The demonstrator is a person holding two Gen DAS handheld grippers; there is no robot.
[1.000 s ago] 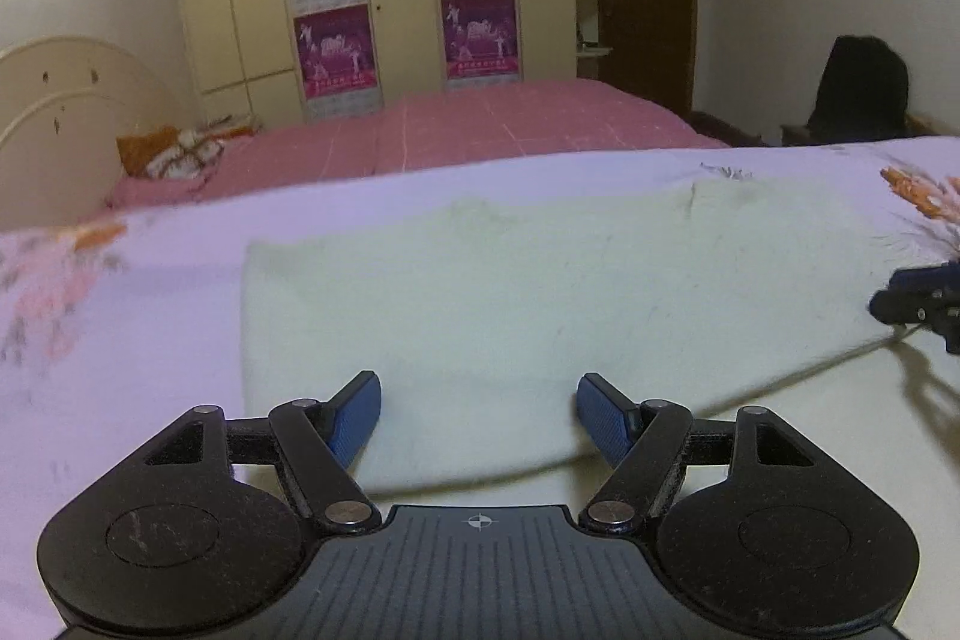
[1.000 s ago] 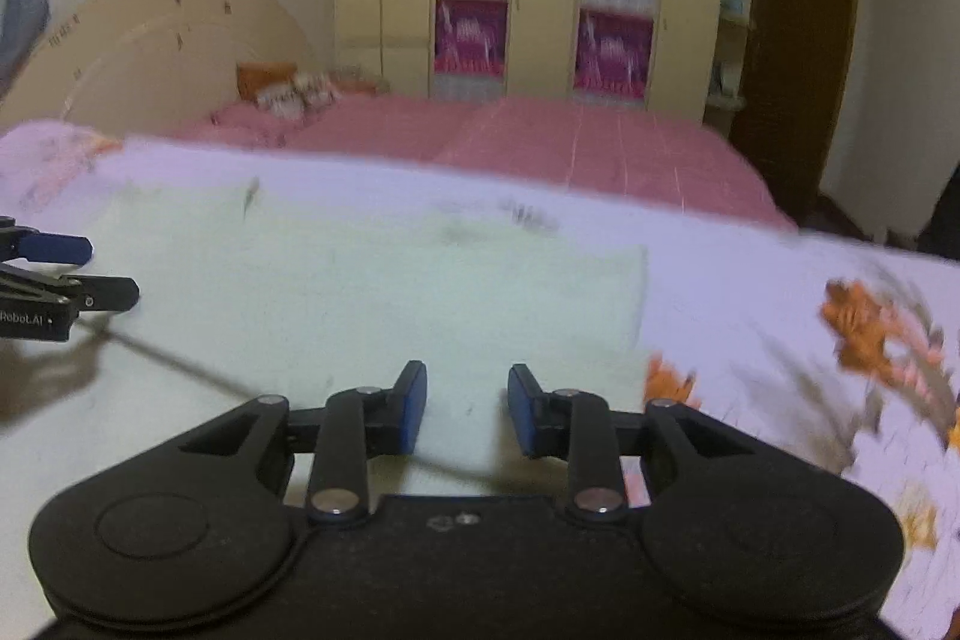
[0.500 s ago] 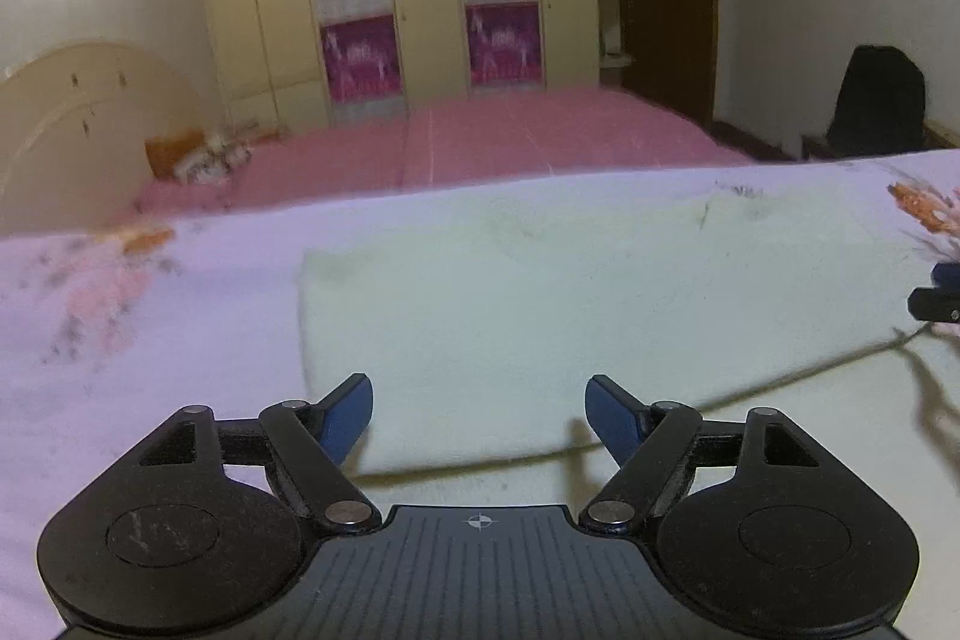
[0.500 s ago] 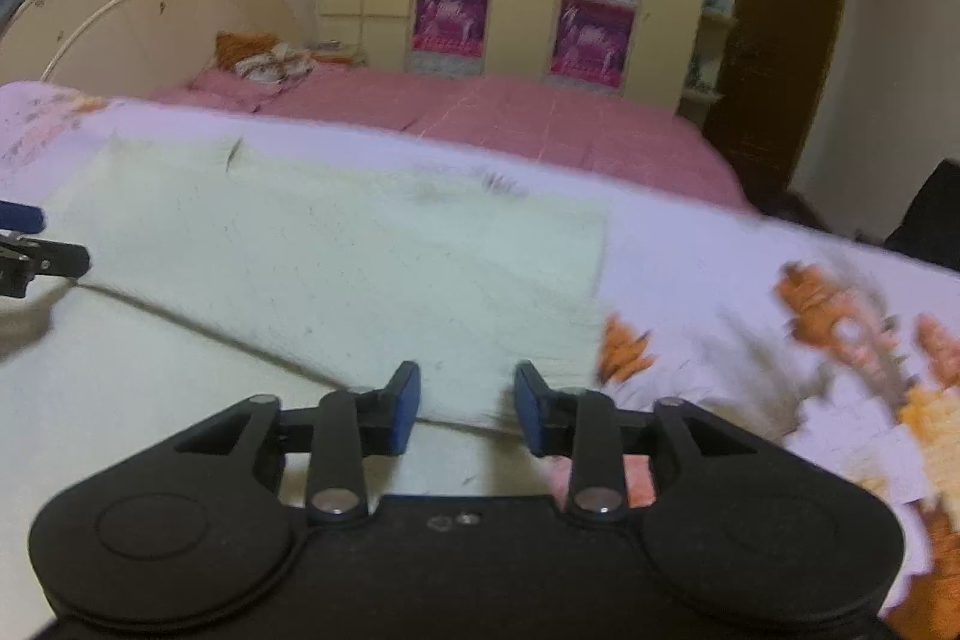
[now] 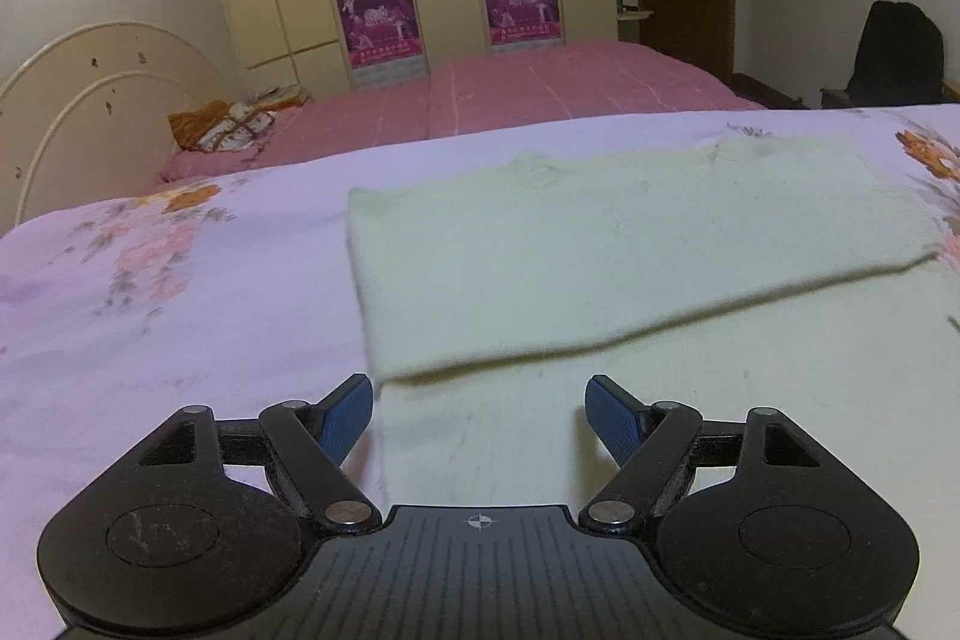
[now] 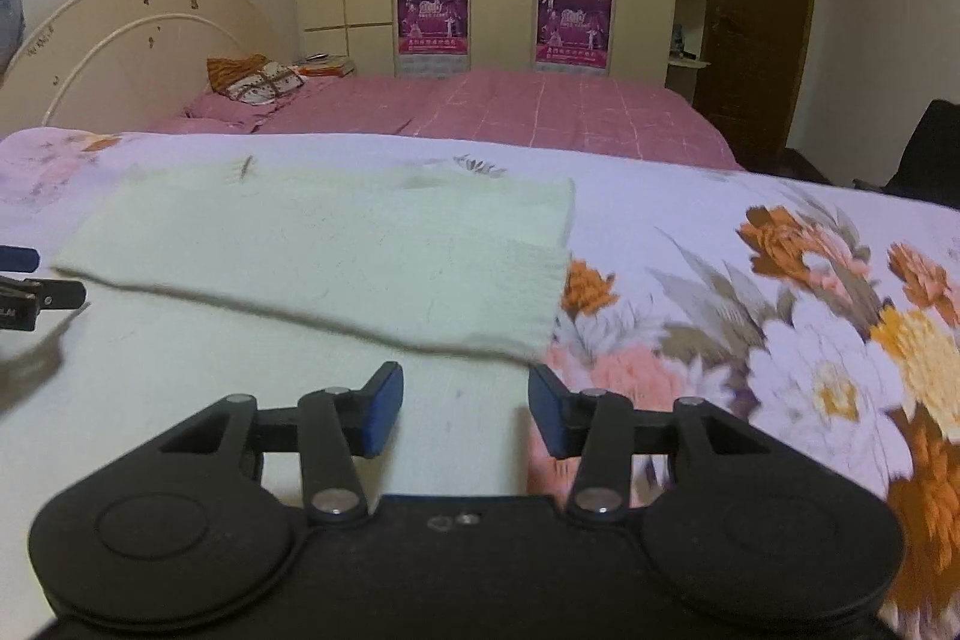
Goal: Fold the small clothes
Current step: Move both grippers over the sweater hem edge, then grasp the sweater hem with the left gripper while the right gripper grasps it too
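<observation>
Left wrist view: the left gripper (image 5: 479,418) hangs with its jaws wide apart and nothing between them, low in the frame over the near, single layer of a pale cloth (image 5: 630,244) spread on a flowered bedsheet (image 5: 150,292). The cloth's far part is already doubled back toward the camera; its folded edge runs from lower left to middle right of the frame, just beyond the fingertips. In the right wrist view the right gripper (image 6: 465,409) has just been opening its jaws, which stand moderately apart and empty, above the cloth's (image 6: 336,244) right-hand border where it meets the sheet's (image 6: 780,292) orange flowers. The left gripper's tip (image 6: 27,286) shows at the left edge of that frame. The cloth's long axis lies across both views, left to right, so each gripper stands near one end of it: the left nearer the left corner, the right nearer the right. A likely next fold would call for both to take the near edge or an end; neither touches the cloth now.
</observation>
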